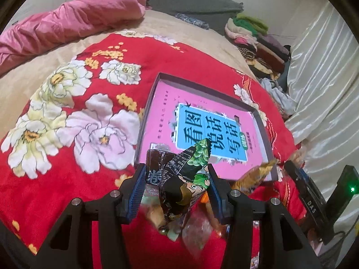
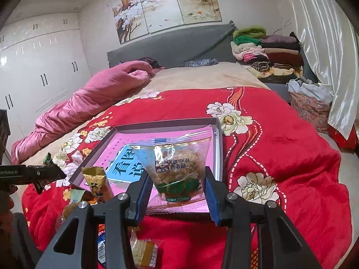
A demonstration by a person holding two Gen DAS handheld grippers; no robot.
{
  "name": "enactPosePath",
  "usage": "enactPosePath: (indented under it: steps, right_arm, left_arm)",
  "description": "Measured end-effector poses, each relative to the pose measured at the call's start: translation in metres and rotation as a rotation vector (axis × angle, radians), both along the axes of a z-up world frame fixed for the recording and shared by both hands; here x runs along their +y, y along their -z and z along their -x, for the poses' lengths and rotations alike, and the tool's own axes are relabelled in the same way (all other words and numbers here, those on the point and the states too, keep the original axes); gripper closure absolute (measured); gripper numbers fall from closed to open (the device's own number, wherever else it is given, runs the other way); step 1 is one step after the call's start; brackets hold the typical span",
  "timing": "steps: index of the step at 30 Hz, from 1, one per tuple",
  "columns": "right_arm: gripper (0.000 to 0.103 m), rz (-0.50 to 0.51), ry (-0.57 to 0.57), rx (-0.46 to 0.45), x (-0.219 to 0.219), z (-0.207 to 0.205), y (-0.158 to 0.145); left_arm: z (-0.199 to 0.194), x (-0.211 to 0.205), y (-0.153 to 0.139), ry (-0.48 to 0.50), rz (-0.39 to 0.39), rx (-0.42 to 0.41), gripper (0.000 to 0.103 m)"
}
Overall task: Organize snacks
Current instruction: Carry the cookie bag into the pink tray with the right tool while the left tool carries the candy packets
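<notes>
Snacks, two in hand, none yet in the box. Left wrist view: left claw (image 1: 177, 179) is clamped on a dark snack packet (image 1: 179, 179) with a green cartoon print, pads pressing both sides, held above the red floral blanket (image 1: 67, 179) just short of the near edge of the shallow box (image 1: 148, 103). Pink book (image 1: 202, 116) lines the box floor; nothing else visible inside. Loose wrappers (image 1: 197, 231) lie on the blanket under the claw, blurred. Right wrist view: right claw (image 2: 177, 186) grips a clear snack bag (image 2: 177, 163) by its lower part, raised over the box's near edge. An orange packet (image 2: 98, 183) stands at the box's near left corner; more packets lie on the blanket near the bed's front edge. Judgement: early stage; both held items need placing, then the loose pile.
</notes>
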State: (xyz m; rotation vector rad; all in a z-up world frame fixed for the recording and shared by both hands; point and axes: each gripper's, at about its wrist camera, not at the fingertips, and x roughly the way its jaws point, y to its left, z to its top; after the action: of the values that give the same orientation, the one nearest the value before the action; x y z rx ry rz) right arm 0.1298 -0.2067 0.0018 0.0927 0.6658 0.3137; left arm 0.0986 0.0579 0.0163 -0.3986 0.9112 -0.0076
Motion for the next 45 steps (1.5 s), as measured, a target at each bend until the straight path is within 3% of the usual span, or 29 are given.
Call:
enactPosePath:
  steps: [28, 45]
  right_arm:
    - [0.058, -0.002, -0.028, 0.071, 0.006, -0.030, 0.025]
    - [0.058, 0.028, -0.050, 0.147, 0.014, -0.038, 0.045]
  left_arm:
    - [-0.070, -0.024, 0.033, 0.062, -0.032, 0.069, 0.050]
    - [-0.079, -0.033, 0.051, 0.104, -0.042, 0.113, 0.054]
